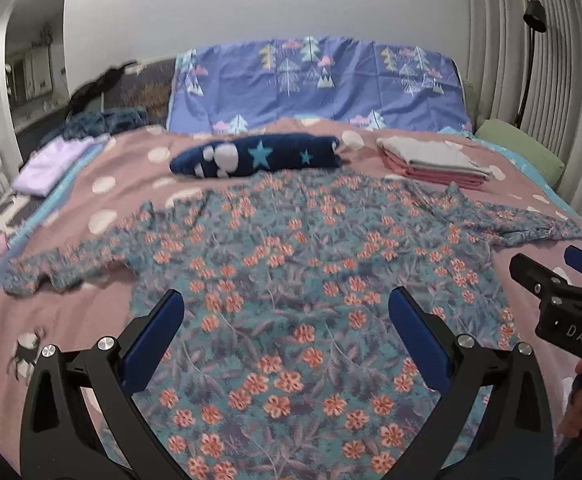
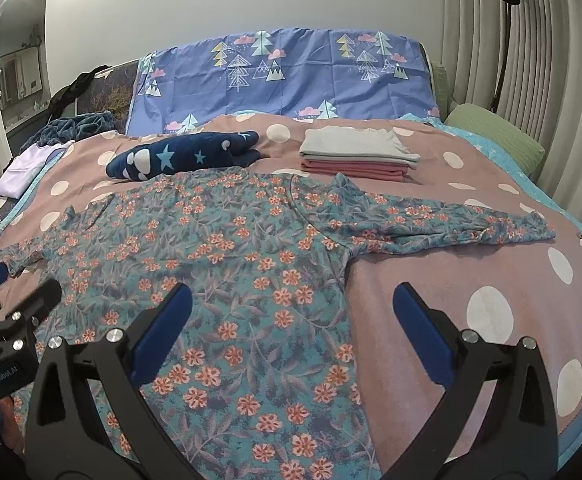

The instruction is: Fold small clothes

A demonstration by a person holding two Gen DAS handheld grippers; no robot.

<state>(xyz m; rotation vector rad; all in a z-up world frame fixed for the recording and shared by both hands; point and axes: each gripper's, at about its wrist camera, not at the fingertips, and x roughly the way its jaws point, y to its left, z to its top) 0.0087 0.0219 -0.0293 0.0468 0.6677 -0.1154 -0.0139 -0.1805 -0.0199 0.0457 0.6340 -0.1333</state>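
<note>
1. Pale walls and ribbed off-white curtains [image 2: 523,40] frame a bed covered by a dusty-pink blanket with big white dots [image 2: 431,280]; a blue sheet printed with trees and clouds [image 2: 291,76] hangs at its head, at twelve o'clock.
2. Spread flat across the blanket lies a teal long-sleeved top printed with orange flowers and grey leaves [image 2: 227,264], its sleeves stretched toward nine and three o'clock and its hem nearest the cameras.
3. Beyond its collar, at about eleven o'clock in the right wrist view, sits a rolled navy garment with white clouds and pale blue stars [image 2: 179,156].
4. At one o'clock rests a folded stack, grey cloth on pink [image 2: 355,156]; a green pillow [image 2: 495,132] lies further right.
5. A lilac folded piece [image 1: 47,164] sits at the bed's ten o'clock edge in the left wrist view.
6. The left gripper [image 1: 287,304], black with blue pads, hovers spread wide over the top's lower body, pinching nothing.
7. The right gripper [image 2: 291,300] is likewise spread, one finger over the floral cloth and the other over bare blanket beside the top's right edge.
8. Readable writing: "DAS" on the right gripper's body in the left wrist view, and "GenRobot.AI" on the left gripper's body in the right wrist view.
</note>
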